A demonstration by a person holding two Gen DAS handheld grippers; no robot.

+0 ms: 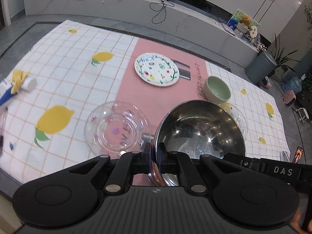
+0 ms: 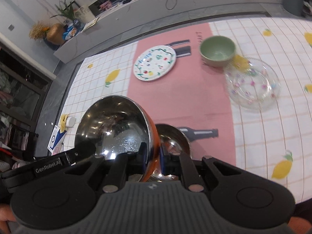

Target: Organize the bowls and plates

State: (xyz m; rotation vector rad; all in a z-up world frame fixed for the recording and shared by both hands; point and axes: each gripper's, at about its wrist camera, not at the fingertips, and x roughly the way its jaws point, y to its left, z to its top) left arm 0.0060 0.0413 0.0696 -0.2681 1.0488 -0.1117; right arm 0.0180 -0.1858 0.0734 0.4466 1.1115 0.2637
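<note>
A steel bowl [image 1: 198, 130] with an orange outside hangs tilted over the pink runner, held by both grippers. My left gripper [image 1: 155, 150] is shut on its left rim. My right gripper [image 2: 154, 152] is shut on the opposite rim of the same steel bowl [image 2: 115, 126]. Just beyond the right gripper's fingers shows a smaller steel bowl [image 2: 172, 139]. On the cloth lie a clear glass plate [image 1: 117, 126], a second glass plate [image 2: 252, 86], a white painted plate [image 1: 156, 69] [image 2: 155, 63] and an upright green bowl [image 1: 217, 90] [image 2: 217, 50].
The table carries a lemon-print tablecloth [image 1: 64, 68]. At its left end are a white roll [image 1: 29, 83], a yellow cloth and a blue-white box [image 2: 56, 139]. A grey bin [image 1: 260, 66] and plants stand beyond the right end. A low stone bench [image 1: 117, 5] runs behind.
</note>
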